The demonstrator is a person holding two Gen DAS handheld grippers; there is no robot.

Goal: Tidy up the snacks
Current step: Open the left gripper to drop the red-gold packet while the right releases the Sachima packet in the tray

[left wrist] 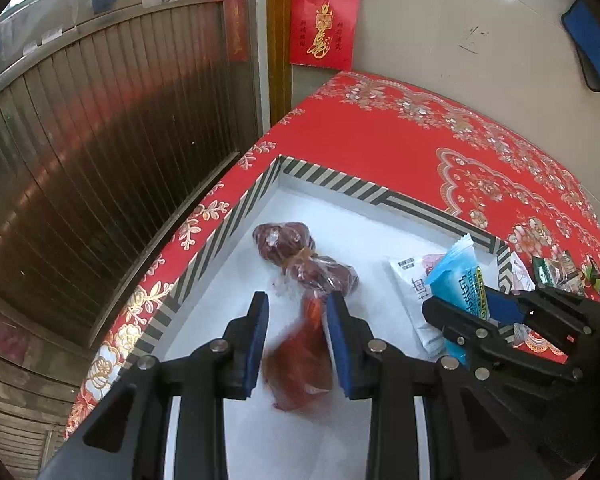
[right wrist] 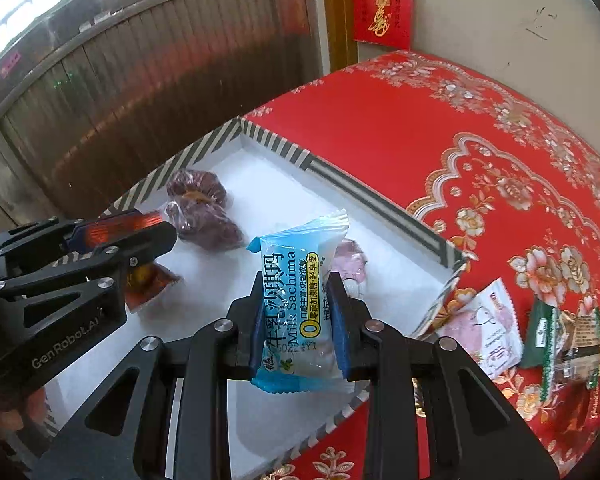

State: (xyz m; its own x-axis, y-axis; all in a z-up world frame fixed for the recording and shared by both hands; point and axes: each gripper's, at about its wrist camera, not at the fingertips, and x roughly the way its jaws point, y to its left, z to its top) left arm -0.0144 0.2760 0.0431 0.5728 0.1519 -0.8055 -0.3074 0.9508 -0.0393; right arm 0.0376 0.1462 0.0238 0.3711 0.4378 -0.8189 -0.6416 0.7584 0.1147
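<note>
A white box with a striped rim sits on the red flowered tablecloth. My left gripper hangs over the box's left part, shut on a red snack packet that looks blurred. Beyond it lie two clear-wrapped dark red snack packs. My right gripper is shut on a blue Milk Sachima packet, held upright over the box's right part. A white-and-pink packet lies in the box under it.
Outside the box, on the cloth to the right, lie a white-and-pink packet and green packets. A ribbed metal door stands left of the table and a wall with a red poster behind.
</note>
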